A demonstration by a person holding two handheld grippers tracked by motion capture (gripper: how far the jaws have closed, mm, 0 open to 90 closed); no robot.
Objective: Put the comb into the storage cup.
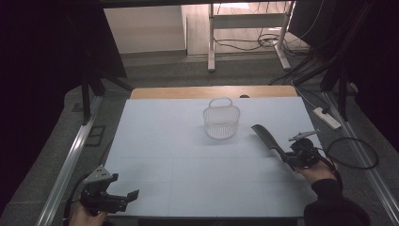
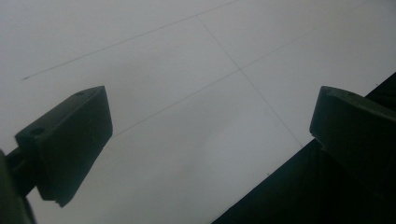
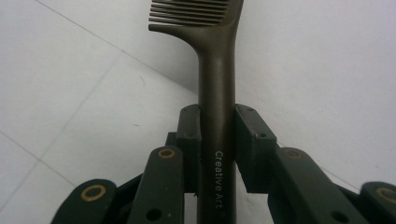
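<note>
On table: pale sheet [image 1: 188,155], white basket [image 1: 221,121]
Right gripper [image 3: 218,135]: clamped on comb handle [image 3: 216,93]
Left gripper [image 2: 210,126]: spread, holding nothing

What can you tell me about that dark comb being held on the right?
The comb is dark brown, smooth, plastic-looking, with a straight round handle printed "Creative Art" and a head of fine parallel teeth. The right claw clamps its handle from both sides. In the high view it is held over the white table, slanting up toward the white mesh basket, well short of it.
</note>
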